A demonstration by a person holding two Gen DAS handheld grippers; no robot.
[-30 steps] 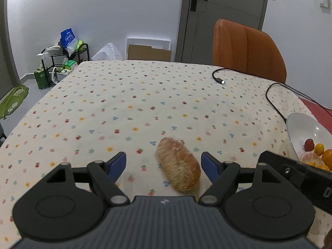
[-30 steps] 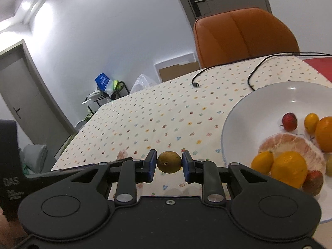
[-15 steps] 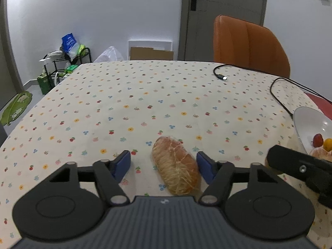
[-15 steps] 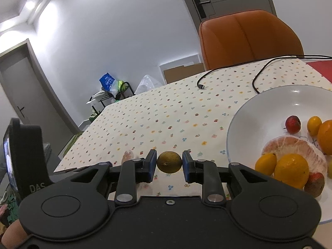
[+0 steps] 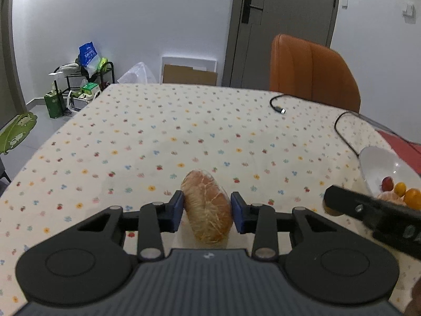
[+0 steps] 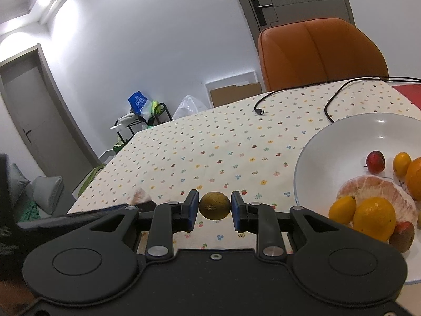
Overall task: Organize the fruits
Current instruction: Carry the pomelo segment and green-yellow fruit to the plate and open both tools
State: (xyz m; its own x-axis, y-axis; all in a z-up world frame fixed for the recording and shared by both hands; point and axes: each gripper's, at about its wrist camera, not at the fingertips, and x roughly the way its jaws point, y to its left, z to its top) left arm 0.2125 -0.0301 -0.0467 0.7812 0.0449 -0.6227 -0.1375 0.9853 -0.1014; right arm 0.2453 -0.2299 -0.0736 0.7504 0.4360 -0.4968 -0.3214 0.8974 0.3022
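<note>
Floral tablecloth; left tongs clamp netted pomelo wedge, right tongs clamp round fruit.

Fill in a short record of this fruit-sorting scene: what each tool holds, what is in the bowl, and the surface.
left tool: closed on the plastic-wrapped pomelo wedge
right tool: closed on the small round olive-brown fruit
white round bowl: oranges, small red fruits, peeled pomelo
surface: fruit-print tablecloth
also there: black cable, orange chair

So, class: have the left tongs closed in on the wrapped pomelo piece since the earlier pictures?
Yes. The left tongs have narrowed from a wide gap until both blue pads flank the wrapped pomelo piece, which lies on the tablecloth.
</note>
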